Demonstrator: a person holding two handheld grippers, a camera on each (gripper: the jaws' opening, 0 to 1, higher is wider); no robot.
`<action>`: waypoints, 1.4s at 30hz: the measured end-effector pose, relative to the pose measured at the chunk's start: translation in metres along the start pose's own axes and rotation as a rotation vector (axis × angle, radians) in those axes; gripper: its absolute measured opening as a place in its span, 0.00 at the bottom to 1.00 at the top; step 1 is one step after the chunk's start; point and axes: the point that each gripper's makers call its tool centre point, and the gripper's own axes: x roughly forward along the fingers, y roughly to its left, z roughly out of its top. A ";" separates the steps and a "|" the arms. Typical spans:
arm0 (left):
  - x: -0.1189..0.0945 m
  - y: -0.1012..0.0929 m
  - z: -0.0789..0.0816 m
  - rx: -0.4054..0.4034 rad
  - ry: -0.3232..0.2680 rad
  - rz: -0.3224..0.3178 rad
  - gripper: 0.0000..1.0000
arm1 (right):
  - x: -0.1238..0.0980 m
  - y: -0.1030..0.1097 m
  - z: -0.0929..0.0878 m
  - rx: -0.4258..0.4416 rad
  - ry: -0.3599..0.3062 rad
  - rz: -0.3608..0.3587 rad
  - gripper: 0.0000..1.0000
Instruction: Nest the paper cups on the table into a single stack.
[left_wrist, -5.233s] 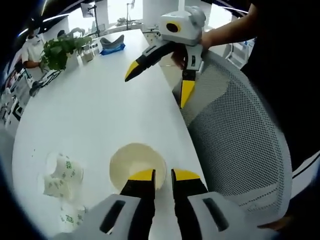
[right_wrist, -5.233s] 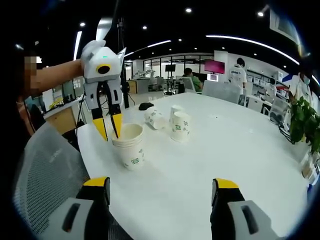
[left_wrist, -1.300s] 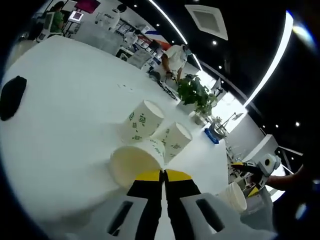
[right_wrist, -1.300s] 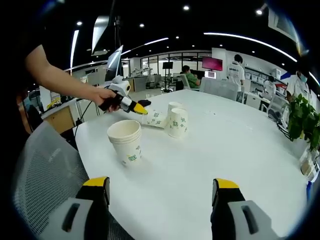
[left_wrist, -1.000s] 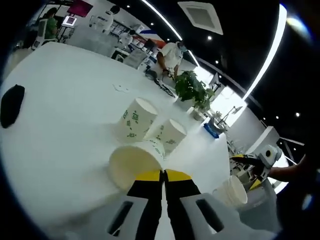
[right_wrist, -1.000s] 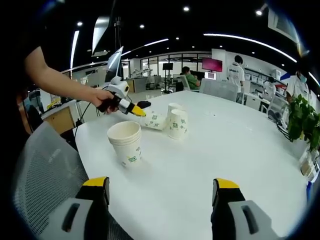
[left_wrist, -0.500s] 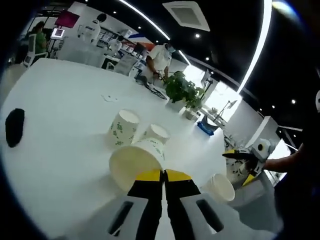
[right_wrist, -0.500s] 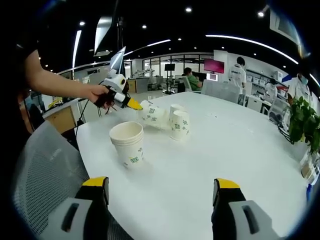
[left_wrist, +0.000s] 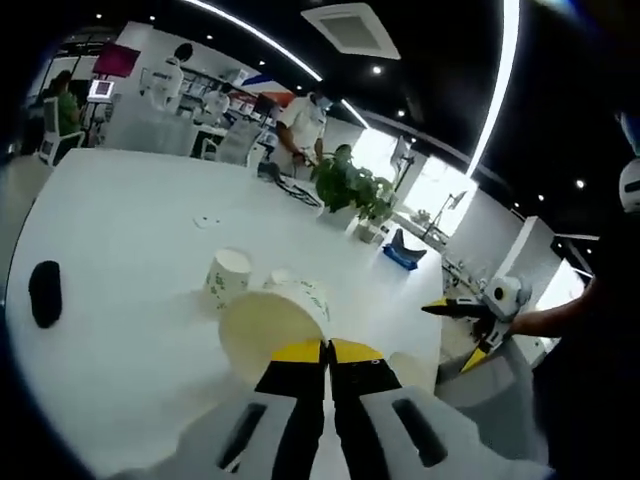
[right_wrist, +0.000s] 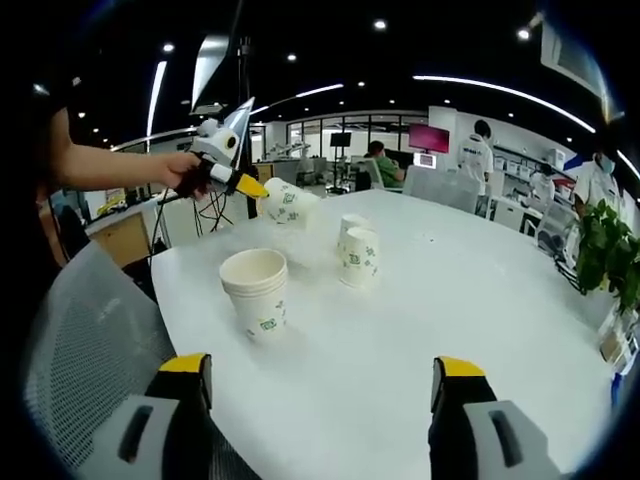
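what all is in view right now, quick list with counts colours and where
held paper cup: 1, white with green print, lifted off the table in the left gripper, on its side
stack of paper cups: 1, white, near table edge
upright paper cups: 2, white with green print, mid table, side by side
table: 1, white
black object: 1, on the table in the left gripper view
potted plant: 1, green, far table edge
mesh chair: 1, grey, beside the table
people in background: several, at far desks
right gripper: 1, yellow tips, jaws wide apart, nothing held
person's arm: holding the left gripper
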 end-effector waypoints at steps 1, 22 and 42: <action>-0.002 -0.002 0.001 0.012 0.001 -0.004 0.00 | 0.000 0.000 0.000 -0.003 -0.001 -0.001 0.92; -0.019 -0.047 0.007 0.197 0.073 -0.034 0.00 | -0.001 -0.001 0.003 -0.004 -0.017 -0.001 0.94; -0.022 -0.083 -0.015 0.333 0.239 -0.053 0.00 | 0.000 0.002 0.002 -0.010 -0.009 0.010 0.93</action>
